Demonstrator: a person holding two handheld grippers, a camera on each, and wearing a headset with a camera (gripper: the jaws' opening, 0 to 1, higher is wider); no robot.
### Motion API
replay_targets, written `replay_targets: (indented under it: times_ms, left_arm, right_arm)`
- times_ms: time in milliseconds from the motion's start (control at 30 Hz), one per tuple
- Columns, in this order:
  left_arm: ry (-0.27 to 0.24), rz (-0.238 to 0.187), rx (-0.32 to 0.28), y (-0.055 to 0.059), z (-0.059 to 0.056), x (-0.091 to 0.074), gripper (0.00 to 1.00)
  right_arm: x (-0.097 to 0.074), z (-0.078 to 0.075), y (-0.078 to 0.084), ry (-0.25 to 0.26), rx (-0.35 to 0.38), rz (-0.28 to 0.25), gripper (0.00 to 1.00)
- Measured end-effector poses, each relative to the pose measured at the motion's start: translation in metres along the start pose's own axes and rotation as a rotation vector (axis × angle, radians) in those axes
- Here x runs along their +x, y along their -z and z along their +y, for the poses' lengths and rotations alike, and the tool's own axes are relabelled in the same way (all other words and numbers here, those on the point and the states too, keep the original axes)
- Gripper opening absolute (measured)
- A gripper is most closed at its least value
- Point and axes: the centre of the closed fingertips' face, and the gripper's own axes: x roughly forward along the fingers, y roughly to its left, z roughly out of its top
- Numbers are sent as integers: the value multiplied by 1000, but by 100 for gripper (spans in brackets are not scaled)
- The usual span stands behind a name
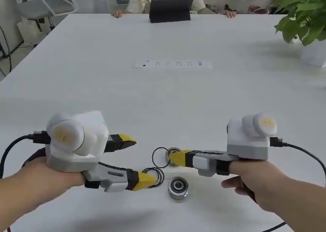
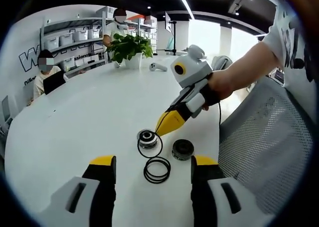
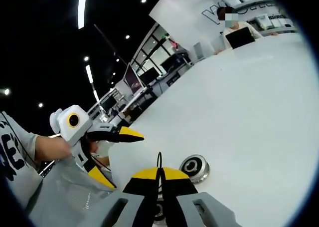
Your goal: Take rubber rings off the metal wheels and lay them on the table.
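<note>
Left gripper (image 1: 143,159) | jaws spread, left of near wheel (image 1: 178,187) | right gripper (image 3: 159,172) | jaws pinching rubber ring (image 1: 154,157) at far wheel (image 2: 148,137), just beyond near wheel | loose rings (image 2: 157,169) on table (image 1: 204,104), just left of near wheel

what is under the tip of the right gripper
A metal wheel sits under the right gripper, a rubber ring looped loosely around it and pinched in the shut jaws. The tip covers part of the wheel.

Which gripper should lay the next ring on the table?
Right. The right gripper is shut on a ring at a wheel, so it probably just needs to lay it down. The left gripper is open and holds nothing.
</note>
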Motion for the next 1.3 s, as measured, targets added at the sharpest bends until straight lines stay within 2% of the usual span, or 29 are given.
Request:
replay_targets:
  times_ms: [167,433,600,733,833,967,1100,1300]
  left_arm:
    - [-6,3,0,4,-1,-8,60]
    - [-14,2,-14,7,0,-13,60]
    - [-18,1,-15,7,0,-14,60]
    - [-20,5,-17,8,0,-16,60]
    - [-21,8,-19,9,0,-16,60]
    - [-22,9,-22,9,0,-17,60]
    - [-22,12,-22,9,0,-18,60]
    - [-22,8,-25,8,0,-19,60]
  right_arm:
    - [3,5,7,-19,17,27,0]
    - [9,11,17,-27,6,86,0]
    - [11,7,29,-1,-27,160,0]
    - [11,5,32,15,-54,196,0]
    - [10,3,33,40,-91,214,7]
    - [9,3,34,47,-124,230,13]
    - [6,2,34,55,-141,232,22]
    - [-1,6,29,57,-180,216,27]
